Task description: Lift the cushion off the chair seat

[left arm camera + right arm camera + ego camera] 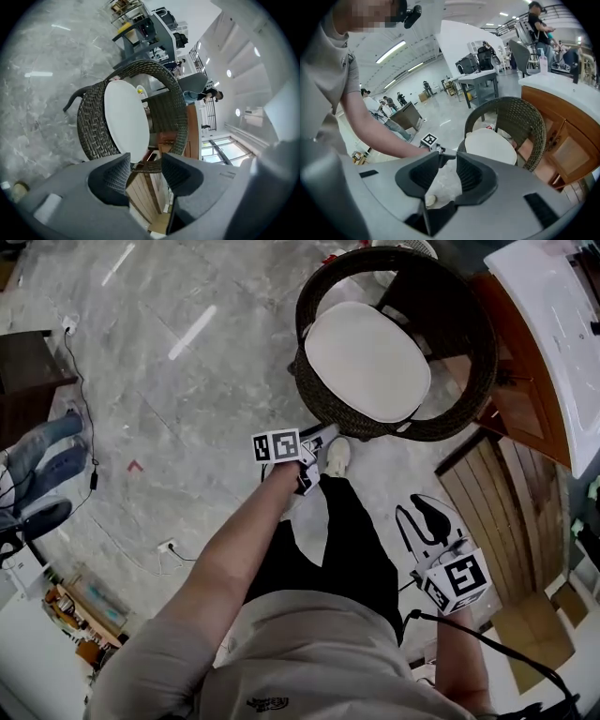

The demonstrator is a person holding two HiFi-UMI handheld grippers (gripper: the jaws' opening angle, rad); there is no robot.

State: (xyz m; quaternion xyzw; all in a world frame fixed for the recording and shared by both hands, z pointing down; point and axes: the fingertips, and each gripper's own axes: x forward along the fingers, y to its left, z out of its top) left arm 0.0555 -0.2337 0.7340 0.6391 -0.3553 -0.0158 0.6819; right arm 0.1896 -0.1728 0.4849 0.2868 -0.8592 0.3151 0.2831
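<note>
Floor (169, 381): grey marble-look tile, glossy, light streaks reflected upper left of head view. Wood cabinet (525, 409) under white countertop (553, 324) along right edge. Dark cabinet (28, 371) at left edge, black cable (84, 409) on floor beside it. Right gripper view: big open hall, white ceiling, strip lights (391, 51) upper left, grey desk (478, 77) centre background. Left gripper view: windows (218, 152) lower right, railing (209, 115) mid right.
</note>
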